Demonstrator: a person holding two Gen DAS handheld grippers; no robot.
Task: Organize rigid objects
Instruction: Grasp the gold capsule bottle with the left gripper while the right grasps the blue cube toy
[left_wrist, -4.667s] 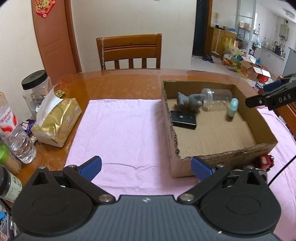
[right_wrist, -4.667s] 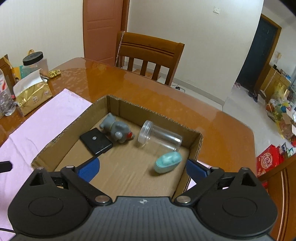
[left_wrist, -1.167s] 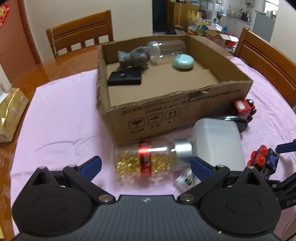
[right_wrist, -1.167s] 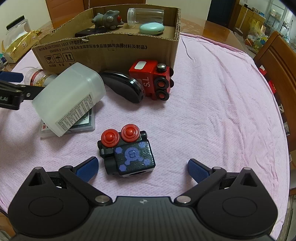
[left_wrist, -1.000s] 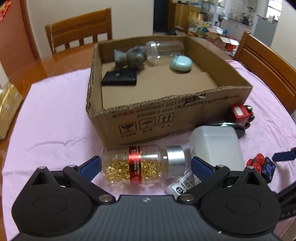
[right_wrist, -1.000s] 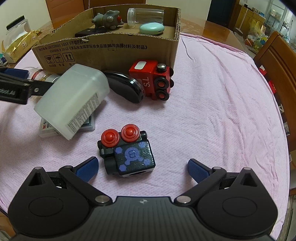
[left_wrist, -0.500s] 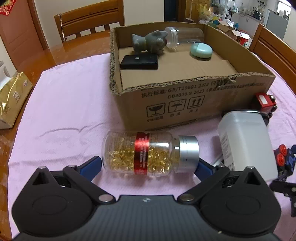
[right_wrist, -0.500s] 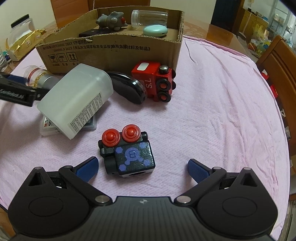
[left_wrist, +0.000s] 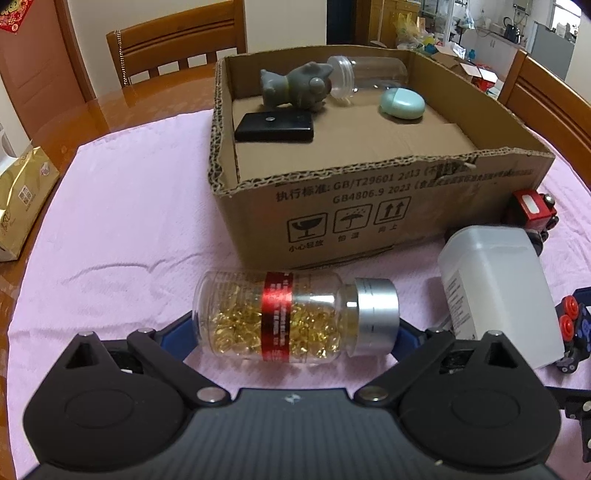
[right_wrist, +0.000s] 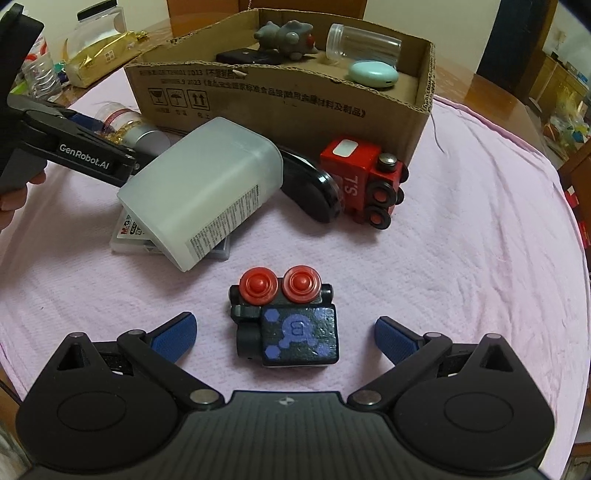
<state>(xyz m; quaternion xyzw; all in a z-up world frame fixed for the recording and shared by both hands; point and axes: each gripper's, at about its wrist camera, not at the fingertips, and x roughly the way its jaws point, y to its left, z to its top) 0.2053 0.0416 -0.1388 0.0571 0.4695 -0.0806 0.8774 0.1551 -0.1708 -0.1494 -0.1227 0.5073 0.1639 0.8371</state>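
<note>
Left gripper (left_wrist: 295, 334) has just been closing end-to-end on the pill bottle (left_wrist: 295, 317); the round ends could squirt out toward the box (left_wrist: 369, 206) at 12. Right gripper (right_wrist: 286, 334) is open around the toy block (right_wrist: 286, 325).

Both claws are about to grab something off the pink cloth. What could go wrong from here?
1. The left claw has just been closing along the length of the capsule bottle, base to silver cap; those smooth ends may slip.
2. The white container leans on a flat case right beside that bottle, so a bump could shift it.
3. The right claw stands open around the black toy block; its round red knobs may make it pivot.
</note>
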